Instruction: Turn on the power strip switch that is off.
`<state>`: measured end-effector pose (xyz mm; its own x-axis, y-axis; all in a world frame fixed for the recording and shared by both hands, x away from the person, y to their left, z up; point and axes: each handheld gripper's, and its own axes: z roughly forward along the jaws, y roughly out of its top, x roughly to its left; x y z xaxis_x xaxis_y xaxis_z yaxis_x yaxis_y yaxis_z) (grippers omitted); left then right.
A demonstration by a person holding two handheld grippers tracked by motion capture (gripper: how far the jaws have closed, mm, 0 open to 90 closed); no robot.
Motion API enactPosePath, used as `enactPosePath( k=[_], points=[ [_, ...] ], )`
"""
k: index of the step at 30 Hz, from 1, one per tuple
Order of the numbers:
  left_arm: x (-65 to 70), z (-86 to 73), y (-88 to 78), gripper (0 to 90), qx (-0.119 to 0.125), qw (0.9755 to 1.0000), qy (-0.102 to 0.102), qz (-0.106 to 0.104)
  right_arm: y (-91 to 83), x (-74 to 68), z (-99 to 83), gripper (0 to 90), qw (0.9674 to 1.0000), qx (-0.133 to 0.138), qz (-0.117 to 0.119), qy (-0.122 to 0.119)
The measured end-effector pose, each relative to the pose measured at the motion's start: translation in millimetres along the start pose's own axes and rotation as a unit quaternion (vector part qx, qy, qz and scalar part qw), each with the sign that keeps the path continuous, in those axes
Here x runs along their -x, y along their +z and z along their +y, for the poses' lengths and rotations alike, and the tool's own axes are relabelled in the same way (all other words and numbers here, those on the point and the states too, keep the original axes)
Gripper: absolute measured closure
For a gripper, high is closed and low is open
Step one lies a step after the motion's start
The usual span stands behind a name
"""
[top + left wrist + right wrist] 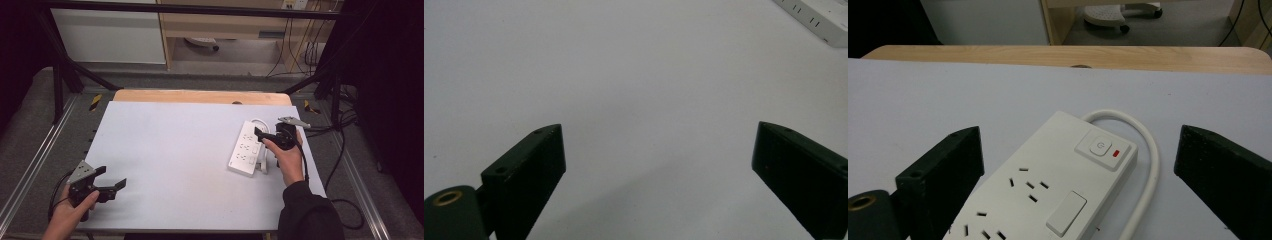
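A white power strip [246,148] lies on the right part of the white table top [175,150], long axis running away from me. Its white cable [263,162] loops around the far end and down the right side. In the right gripper view the power strip [1038,185] shows its button [1099,146], a red light [1117,153] and several sockets. My right gripper [262,137] hovers open just over the strip's far end, with the jaws wide on either side. My left gripper [111,177] is open near the front left corner, with nothing between its jaws [659,135].
A bare wooden strip [200,96] edges the table's far side. Metal rails [35,155] run along both sides, and black cables [345,150] trail off the right edge to the floor. The strip's corner [819,17] shows at the top right of the left gripper view.
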<state>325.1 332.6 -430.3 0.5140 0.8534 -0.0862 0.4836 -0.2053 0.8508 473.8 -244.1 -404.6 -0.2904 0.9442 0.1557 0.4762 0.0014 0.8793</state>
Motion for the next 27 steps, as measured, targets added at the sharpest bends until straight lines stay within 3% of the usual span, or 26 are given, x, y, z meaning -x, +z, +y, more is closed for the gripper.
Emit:
enactPosePath(
  k=[4,27],
  points=[
    [-0.3,-0.1,-0.5,6.9,0.0,1.0,-0.003,0.0,-2.9,-1.8,2.1,5.4,0.9999,-0.002,-0.008,-0.014],
    [-0.5,-0.2,-1.0,6.9,0.0,1.0,-0.005,0.0,-29.4,6.6,8.8,3.9,1.0,0.006,-0.006,0.003]
  ],
)
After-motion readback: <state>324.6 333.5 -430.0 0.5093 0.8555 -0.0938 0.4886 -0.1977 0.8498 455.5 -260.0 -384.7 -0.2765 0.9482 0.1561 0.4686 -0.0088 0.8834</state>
